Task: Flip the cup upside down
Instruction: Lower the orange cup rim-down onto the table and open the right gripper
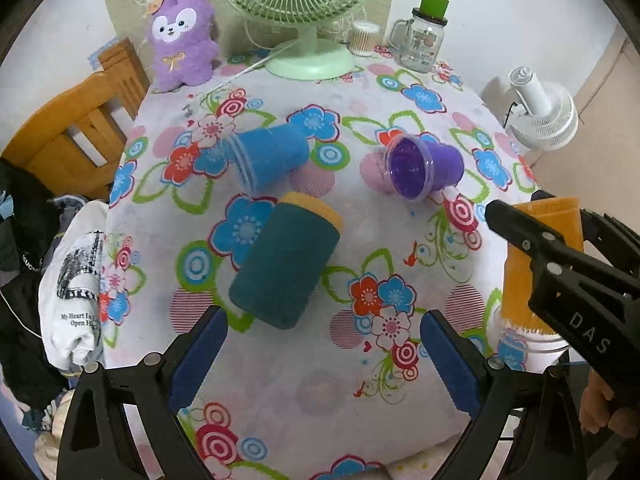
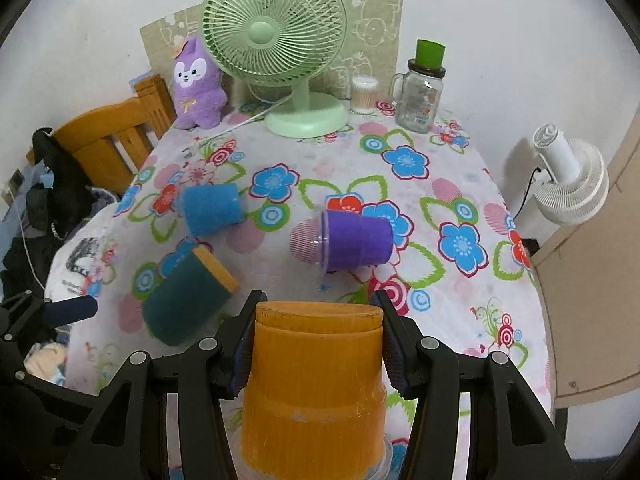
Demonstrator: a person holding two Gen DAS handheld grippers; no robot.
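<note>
My right gripper (image 2: 316,312) is shut on an orange cup (image 2: 314,384) that stands upside down, rim at the table's near edge; it also shows in the left wrist view (image 1: 536,272). My left gripper (image 1: 324,332) is open and empty, just in front of a dark teal cup (image 1: 284,264) with an orange base, lying on its side. A blue cup (image 1: 268,156) and a purple cup (image 1: 424,166) also lie on their sides farther back. These three show in the right wrist view too: teal (image 2: 186,300), blue (image 2: 212,208), purple (image 2: 356,242).
A floral tablecloth (image 1: 280,392) covers the table. At the back stand a green fan (image 1: 308,52), a purple plush toy (image 1: 182,36), a glass jar (image 1: 420,38) and a small container (image 1: 362,38). A wooden chair (image 1: 68,132) and clothes (image 1: 76,296) are left; a white fan (image 1: 544,116) is right.
</note>
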